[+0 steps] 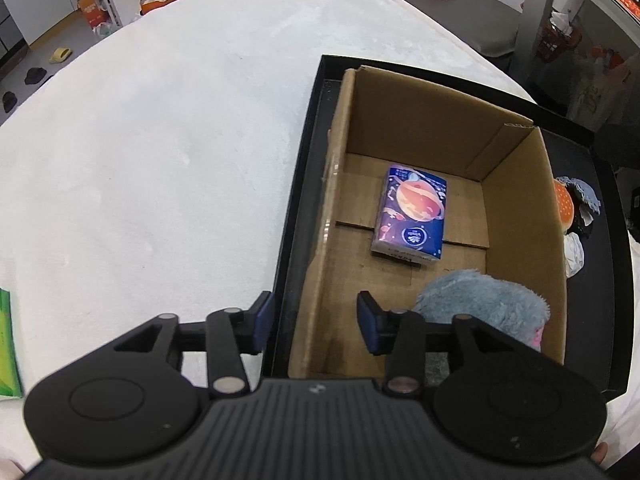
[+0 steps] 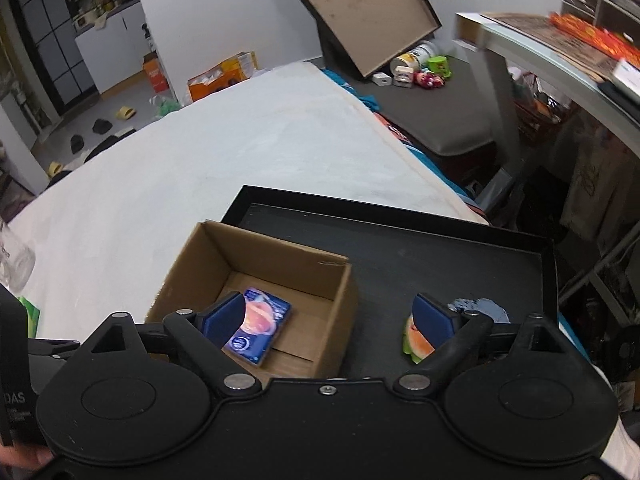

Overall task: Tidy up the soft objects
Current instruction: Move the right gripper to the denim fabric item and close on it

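Observation:
An open cardboard box [image 1: 520, 216] [image 2: 200, 256] stands in a black tray [image 1: 304, 184] [image 2: 440, 248] on a white bed. Inside the box lie a blue tissue pack with a planet print [image 1: 412, 216] [image 2: 262, 328] and a grey-blue plush toy [image 1: 484, 300] at the near right corner. My left gripper [image 1: 316, 322] is open and empty, straddling the box's near left wall. My right gripper [image 2: 330, 320] is open and empty above the box's right wall. An orange-and-green plush [image 2: 416, 342] [image 1: 564, 208] and a grey-blue soft item [image 2: 480, 308] [image 1: 584, 196] lie in the tray right of the box.
The white bed surface [image 1: 160, 140] [image 2: 200, 168] spreads left of the tray. A green item [image 1: 8, 340] lies at the bed's left edge. A white crumpled item [image 1: 574, 254] lies in the tray. A desk [image 2: 560, 52] and floor clutter stand beyond the bed.

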Demonstrator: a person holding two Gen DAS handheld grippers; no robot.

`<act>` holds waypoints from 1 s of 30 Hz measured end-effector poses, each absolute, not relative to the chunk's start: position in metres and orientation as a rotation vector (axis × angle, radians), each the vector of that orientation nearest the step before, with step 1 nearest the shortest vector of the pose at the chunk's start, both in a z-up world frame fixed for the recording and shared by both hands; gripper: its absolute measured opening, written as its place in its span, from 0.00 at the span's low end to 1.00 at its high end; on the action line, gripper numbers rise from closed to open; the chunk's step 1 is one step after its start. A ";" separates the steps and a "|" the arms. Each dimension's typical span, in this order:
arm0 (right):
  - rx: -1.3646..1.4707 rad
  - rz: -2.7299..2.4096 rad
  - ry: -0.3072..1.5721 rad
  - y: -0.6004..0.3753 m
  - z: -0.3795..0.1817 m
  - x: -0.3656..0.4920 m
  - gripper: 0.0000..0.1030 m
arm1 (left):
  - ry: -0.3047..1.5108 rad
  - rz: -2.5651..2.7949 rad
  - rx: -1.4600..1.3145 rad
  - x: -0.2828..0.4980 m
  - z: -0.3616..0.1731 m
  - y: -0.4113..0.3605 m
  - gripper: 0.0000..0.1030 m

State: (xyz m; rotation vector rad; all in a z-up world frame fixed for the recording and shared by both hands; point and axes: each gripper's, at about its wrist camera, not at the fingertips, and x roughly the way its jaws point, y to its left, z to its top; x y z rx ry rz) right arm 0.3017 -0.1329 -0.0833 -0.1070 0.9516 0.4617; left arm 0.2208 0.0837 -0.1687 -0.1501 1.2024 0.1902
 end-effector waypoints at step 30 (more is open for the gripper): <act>0.072 0.362 0.969 -0.251 -0.153 0.346 0.80 | 1.212 0.275 0.002 0.248 -0.166 0.056 0.60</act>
